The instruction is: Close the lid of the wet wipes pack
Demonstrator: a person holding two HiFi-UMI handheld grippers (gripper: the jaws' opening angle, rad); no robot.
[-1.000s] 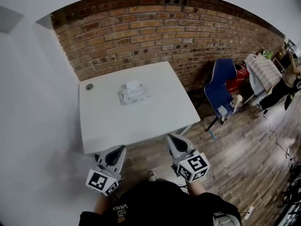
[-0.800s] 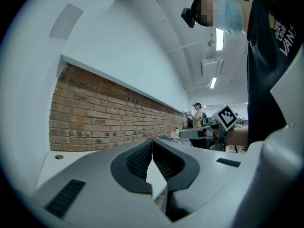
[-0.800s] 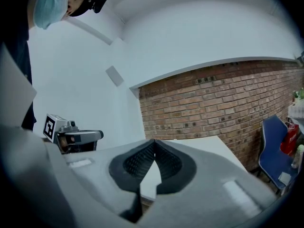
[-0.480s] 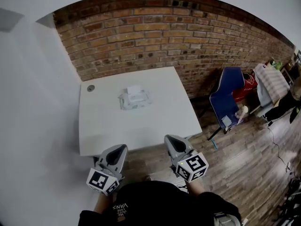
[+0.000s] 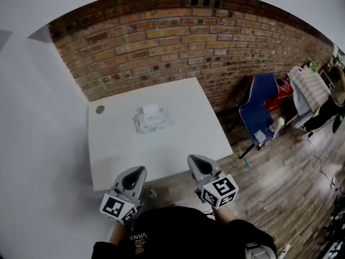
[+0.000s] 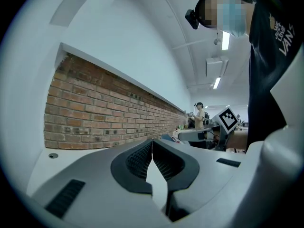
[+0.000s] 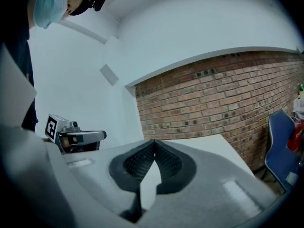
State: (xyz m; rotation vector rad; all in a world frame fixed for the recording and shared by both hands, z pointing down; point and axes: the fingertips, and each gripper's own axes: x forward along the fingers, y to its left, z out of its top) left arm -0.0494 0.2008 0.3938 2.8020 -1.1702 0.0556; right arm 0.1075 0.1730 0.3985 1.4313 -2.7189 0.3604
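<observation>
On the worktop: a clear, soft plastic wet wipes pack (image 5: 153, 120) lies on the far half of the square white worktop (image 5: 183, 139), toward the red brick wall (image 5: 178, 36). Its white rectangular lid (image 5: 151, 111) sits at the wall-side edge and looks flipped open, but it is too small to be sure.
Risk 1: the pack looks light and floppy, so a one-sided push on the lid would likely slide it across the smooth top instead of snapping it closed.
Risk 2: a press off the hinge line could leave the lid half latched.
Risk 3: the reach is long, so the tip could overshoot and shove the pack toward the wall.
Left pose: the grey left tool (image 5: 140, 170) is held low at the near edge, pointing forward, jaws together with nothing between them (image 6: 152, 141).
Right pose: the grey right tool (image 5: 193, 158) is level with it, jaws together and empty (image 7: 153, 142).
Gap: both tools are well apart from the pack.
</observation>
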